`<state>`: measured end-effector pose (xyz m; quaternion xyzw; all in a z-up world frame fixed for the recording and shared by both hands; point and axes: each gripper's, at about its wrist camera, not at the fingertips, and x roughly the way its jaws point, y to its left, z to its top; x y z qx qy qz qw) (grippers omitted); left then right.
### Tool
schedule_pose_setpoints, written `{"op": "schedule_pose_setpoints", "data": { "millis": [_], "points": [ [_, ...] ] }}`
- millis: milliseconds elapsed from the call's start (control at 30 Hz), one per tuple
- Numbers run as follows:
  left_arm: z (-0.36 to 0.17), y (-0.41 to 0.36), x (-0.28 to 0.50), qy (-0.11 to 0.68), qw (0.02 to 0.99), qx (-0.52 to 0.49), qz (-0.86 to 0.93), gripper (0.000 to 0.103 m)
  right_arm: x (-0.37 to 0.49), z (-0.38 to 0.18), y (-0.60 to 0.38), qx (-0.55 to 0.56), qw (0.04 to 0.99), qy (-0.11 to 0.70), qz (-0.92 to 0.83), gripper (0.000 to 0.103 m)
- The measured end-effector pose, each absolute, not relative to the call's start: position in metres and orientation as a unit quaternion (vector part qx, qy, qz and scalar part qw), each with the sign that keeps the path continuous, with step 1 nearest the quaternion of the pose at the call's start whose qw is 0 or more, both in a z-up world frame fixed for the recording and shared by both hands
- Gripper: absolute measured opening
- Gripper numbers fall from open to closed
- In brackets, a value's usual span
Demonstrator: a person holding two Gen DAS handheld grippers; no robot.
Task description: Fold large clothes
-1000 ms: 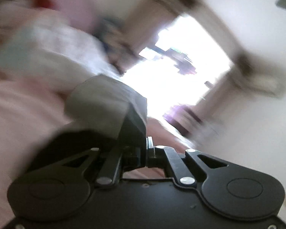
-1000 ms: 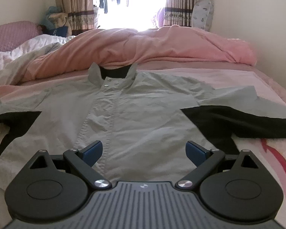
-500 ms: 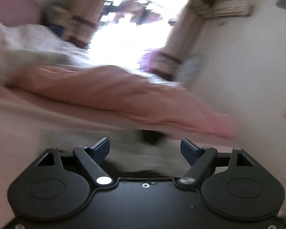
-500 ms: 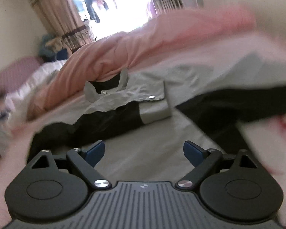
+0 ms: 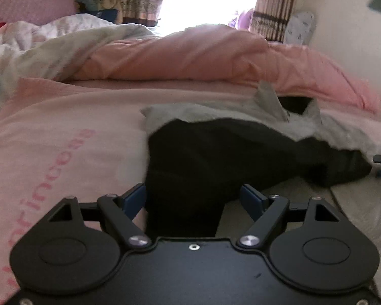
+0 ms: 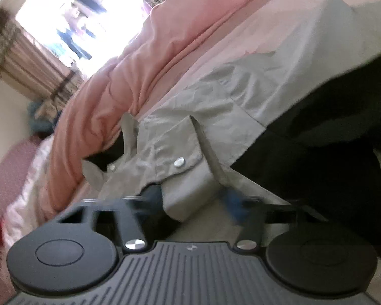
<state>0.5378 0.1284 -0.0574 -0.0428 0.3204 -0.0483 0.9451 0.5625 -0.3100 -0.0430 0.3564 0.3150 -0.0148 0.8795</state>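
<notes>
Inspecting: a grey and black jacket (image 5: 216, 111) lying on the pink bed sheet (image 5: 63, 127), with a heaped pink duvet (image 5: 190, 56) behind it.
Task item position: the jacket lies across the bed, collar (image 5: 269, 99) towards the duvet. One black sleeve (image 5: 203, 157) is already drawn over the grey body.
Left gripper (image 5: 194, 198): released. The jaws have just been opening and stand wide. The black sleeve lies between and under the blue pads (image 5: 251, 198), which do not press on it.
Right gripper (image 6: 193, 198): the jaws have just been closing and appear blurred. The grey cuff (image 6: 188, 193), with its snap button (image 6: 179, 162), sits between them. Judged clamped on that cuff.
Step in hand: judged to be the sleeve fold, with the cuff being taken for placement across the chest.
Risk 1: a shallow bite. The cuff is stiff and doubled, so it could slip out under a fast pull.
Risk 2: dragging the whole garment. The jacket lies loose on a soft sheet, and nothing pins it while the left jaws are free.
Risk 3: catching the sheet. The left gripper is low over the sleeve edge, so a closure there could pick up bedding as well.
Risk 4: a crooked fold, should the cloth beneath the cuff bunch.
Visibility: the hem and the far sleeve are out of view.
</notes>
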Motion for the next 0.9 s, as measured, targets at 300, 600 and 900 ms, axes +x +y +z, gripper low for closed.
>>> {"op": "schedule_pose_setpoints", "data": {
  "millis": [300, 600, 900],
  "points": [
    [-0.070, 0.121, 0.555, 0.344, 0.936, -0.051, -0.052, 0.080, 0.538, -0.028, -0.334, 0.310, 0.901, 0.300, -0.037, 0.004],
    [-0.039, 0.138, 0.548, 0.333, 0.940, -0.067, -0.035, 0.081, 0.527, -0.020, -0.334, 0.268, 0.915, 0.293, -0.072, 0.034],
    [-0.025, 0.102, 0.599, 0.307, 0.944, -0.091, -0.077, 0.081, 0.560, 0.004, -0.280, 0.214, 0.934, 0.285, -0.007, 0.035]
  ]
}}
